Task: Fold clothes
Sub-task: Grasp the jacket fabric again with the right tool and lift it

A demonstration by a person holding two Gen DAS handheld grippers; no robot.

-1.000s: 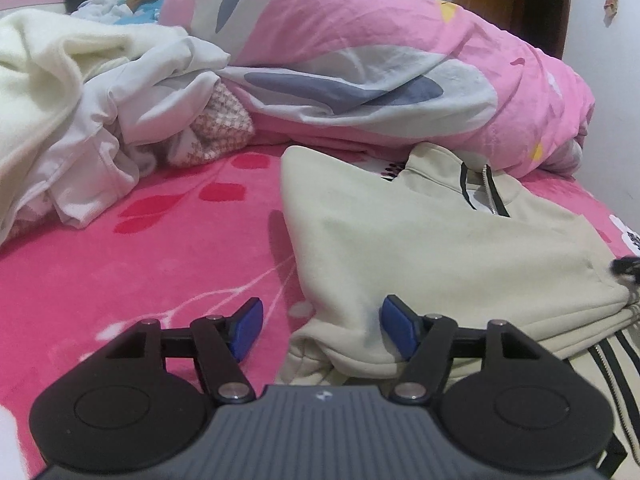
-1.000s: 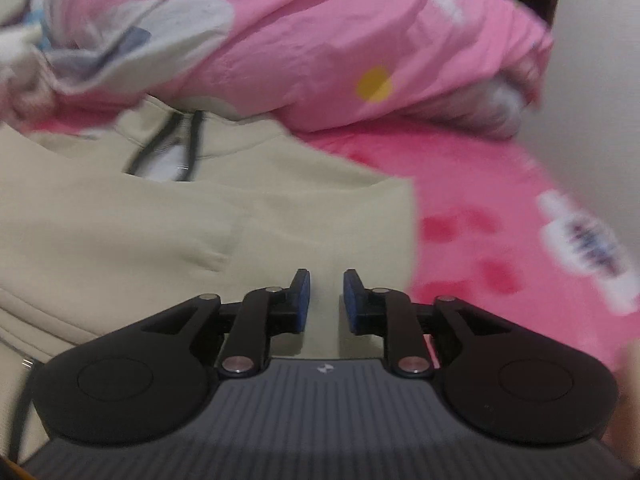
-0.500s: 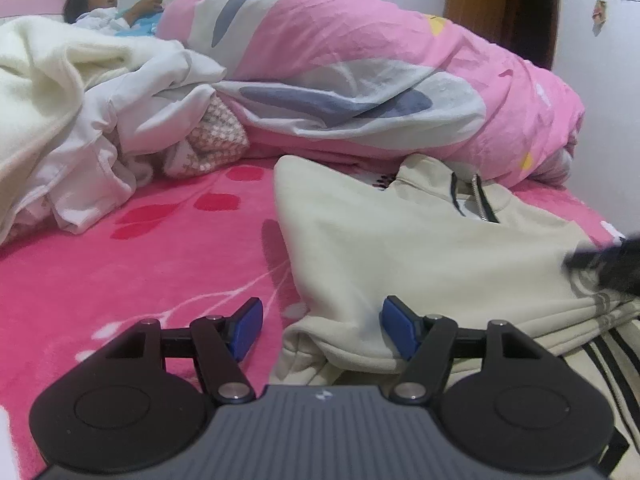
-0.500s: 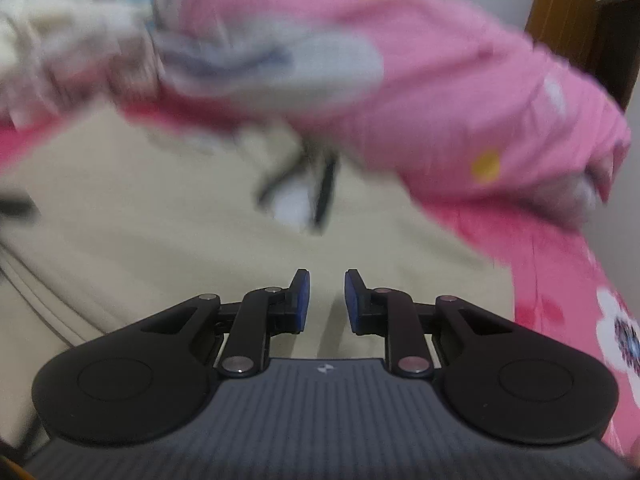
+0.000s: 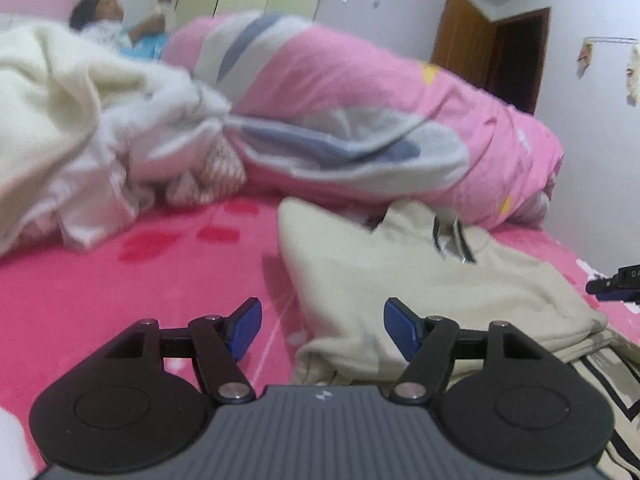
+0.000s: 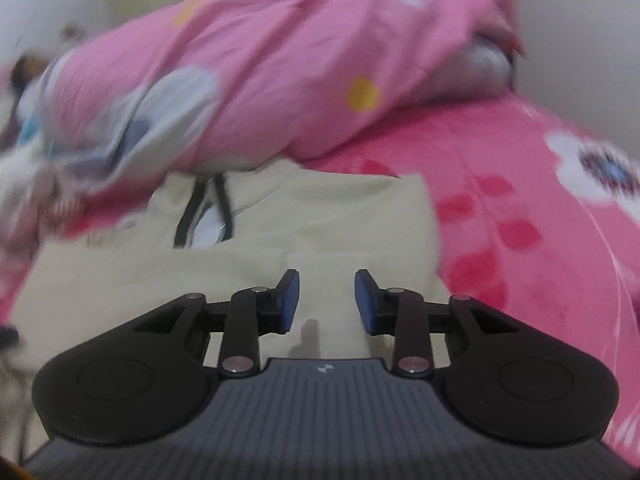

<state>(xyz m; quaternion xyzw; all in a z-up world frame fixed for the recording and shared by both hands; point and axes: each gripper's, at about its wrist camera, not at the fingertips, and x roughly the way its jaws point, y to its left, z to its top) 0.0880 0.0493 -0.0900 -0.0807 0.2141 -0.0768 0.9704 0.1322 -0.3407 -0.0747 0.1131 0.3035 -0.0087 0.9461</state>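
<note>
A cream zip-neck top [image 5: 420,280] lies partly folded on the pink bedsheet [image 5: 140,300], its dark-edged collar zip [image 6: 208,216] toward the quilt. My left gripper [image 5: 320,330] stands open over the top's near left corner, nothing pressed between its blue pads. In the right wrist view the top [image 6: 240,272] fills the middle. My right gripper [image 6: 326,300] hovers above its right half with the jaws opening and no cloth between them. The tip of the right gripper [image 5: 616,284] shows at the right edge of the left wrist view.
A bulky pink quilt [image 5: 360,120] lies across the back of the bed. White and cream bedding [image 5: 72,140] is heaped at the left. A person [image 5: 116,28] lies at the far end. A wooden door [image 5: 492,52] stands behind; a wall borders the bed on the right.
The right gripper's jaws have widened from a narrow gap, and its view has swung and rolled over the top. The left gripper tilted up slightly and stays open.
</note>
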